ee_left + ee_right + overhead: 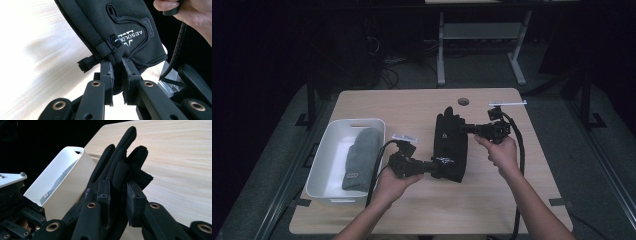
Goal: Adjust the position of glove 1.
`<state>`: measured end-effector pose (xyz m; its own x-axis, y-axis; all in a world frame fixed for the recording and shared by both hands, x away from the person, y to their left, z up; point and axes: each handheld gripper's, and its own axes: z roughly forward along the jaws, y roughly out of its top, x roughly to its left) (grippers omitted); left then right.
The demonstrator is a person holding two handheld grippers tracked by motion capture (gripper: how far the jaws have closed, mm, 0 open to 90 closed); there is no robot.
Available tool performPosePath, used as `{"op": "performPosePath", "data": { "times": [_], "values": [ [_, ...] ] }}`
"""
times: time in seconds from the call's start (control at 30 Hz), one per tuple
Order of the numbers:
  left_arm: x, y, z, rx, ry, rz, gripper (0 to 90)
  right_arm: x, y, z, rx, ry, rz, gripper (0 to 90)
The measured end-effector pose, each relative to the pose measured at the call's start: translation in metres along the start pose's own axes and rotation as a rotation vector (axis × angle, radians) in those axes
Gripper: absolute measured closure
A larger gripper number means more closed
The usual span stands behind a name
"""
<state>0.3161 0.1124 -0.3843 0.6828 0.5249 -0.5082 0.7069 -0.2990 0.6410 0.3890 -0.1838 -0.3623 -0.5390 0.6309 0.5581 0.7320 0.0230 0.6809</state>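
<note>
Left hand-held gripper [438,169]: jaws are being pressed together on the cuff hem of the black glove [451,145]; right hand-held gripper [468,128]: jaws are being pinched on the glove's side, just below the fingers. The glove is being held between the two above the middle of the counter [412,107], beside the white bin [334,192].

Risks — the cuff is being gripped only at its thin hem, so the fabric is likely to be slipping free if the grippers are being pulled apart; the dangling clip strap [86,63] could be snagging on the bin's rim during transfer.

Materials — glove: matte, soft-shell fabric, stitched panels, white printed logo, plastic clip. Grey mitten [360,157]: fuzzy knit, small label, lying in the bin. Bin: smooth, rigid plastic, rounded corners, slotted handle. Counter: pale wood-grain laminate.
</note>
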Motion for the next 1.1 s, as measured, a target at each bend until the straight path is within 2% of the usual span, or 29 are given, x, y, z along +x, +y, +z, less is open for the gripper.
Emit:
{"op": "performPosePath", "data": {
  "times": [0.53, 0.73, 1.1],
  "values": [
    [0.01, -0.001, -0.026, -0.034, 0.002, -0.016, 80.7, 0.021, 0.019, 0.02, 0.01, 0.024, -0.029, 75.1],
    [0.014, -0.002, -0.04, -0.045, 0.014, -0.011, 80.8, 0.03, 0.025, 0.029, 0.015, 0.038, -0.04, 75.1],
    [0.021, -0.006, -0.058, -0.064, 0.029, -0.028, 81.0, 0.045, 0.036, 0.045, 0.023, 0.058, -0.056, 75.1]
  ]
}}
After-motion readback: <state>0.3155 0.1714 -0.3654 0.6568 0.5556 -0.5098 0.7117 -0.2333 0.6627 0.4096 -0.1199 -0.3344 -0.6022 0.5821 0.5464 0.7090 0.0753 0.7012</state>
